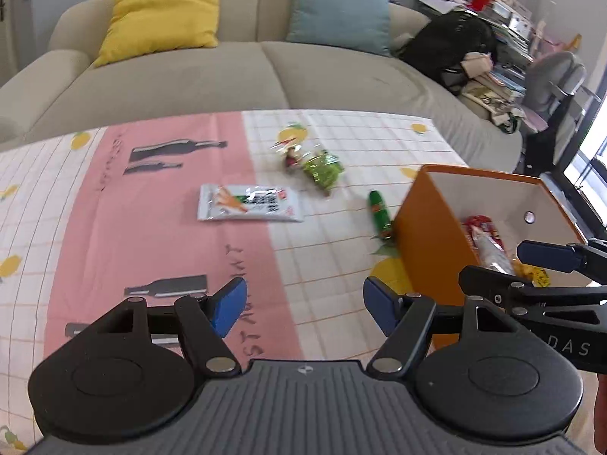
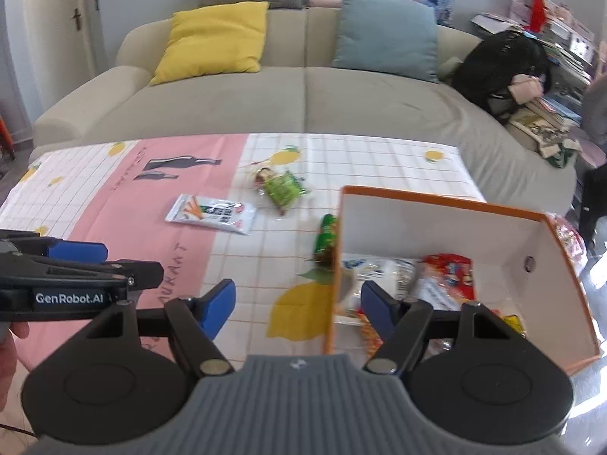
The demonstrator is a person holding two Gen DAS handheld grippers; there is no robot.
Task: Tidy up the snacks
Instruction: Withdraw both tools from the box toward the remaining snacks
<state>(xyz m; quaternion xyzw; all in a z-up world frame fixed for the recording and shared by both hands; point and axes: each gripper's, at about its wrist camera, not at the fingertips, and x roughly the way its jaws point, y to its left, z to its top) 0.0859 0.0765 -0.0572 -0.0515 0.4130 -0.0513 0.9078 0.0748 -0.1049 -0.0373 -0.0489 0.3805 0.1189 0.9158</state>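
Observation:
An orange box with a white inside (image 1: 425, 227) (image 2: 436, 220) stands on the right of the table and holds several snack packets (image 2: 447, 273). On the cloth lie a white packet with carrot print (image 1: 248, 203) (image 2: 212, 214), a green crinkly packet (image 1: 322, 170) (image 2: 284, 187) and a small green packet (image 1: 379, 212) (image 2: 326, 233) beside the box. My left gripper (image 1: 303, 307) is open and empty above the cloth, left of the box. My right gripper (image 2: 297, 305) is open and empty, straddling the box's near left wall.
The table wears a pink and white checked cloth with lemons (image 1: 114, 227) (image 2: 114, 204). A beige sofa (image 1: 227, 76) with yellow and blue cushions stands behind it. Bags, books and a chair (image 1: 550, 76) clutter the right.

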